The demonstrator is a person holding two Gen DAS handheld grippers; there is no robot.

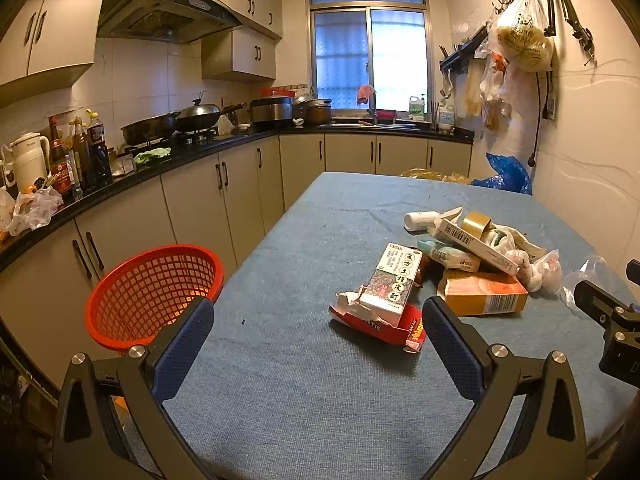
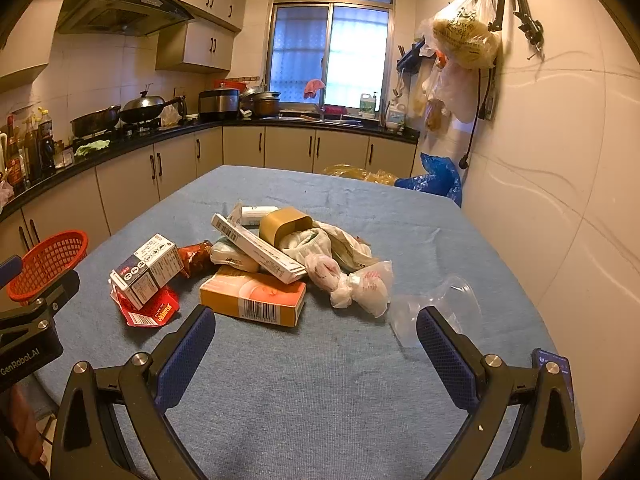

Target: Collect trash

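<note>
A heap of trash lies on the blue table (image 1: 304, 248): a white medicine box (image 1: 391, 282) on a torn red carton (image 1: 380, 326), an orange box (image 1: 486, 294), a long white box (image 1: 472, 244), a tape roll (image 1: 476, 222) and knotted plastic bags (image 1: 538, 270). A red mesh basket (image 1: 156, 292) sits at the table's left edge. My left gripper (image 1: 318, 334) is open, above bare cloth just before the red carton. My right gripper (image 2: 316, 342) is open near the orange box (image 2: 252, 296), with a clear plastic wrapper (image 2: 440, 308) by its right finger.
A kitchen counter (image 1: 168, 164) with bottles, pans and pots runs along the left and back. Plastic bags (image 1: 520, 40) hang on the right wall. A blue bag (image 1: 506, 174) and a yellow bag (image 2: 352, 172) sit beyond the table's far end.
</note>
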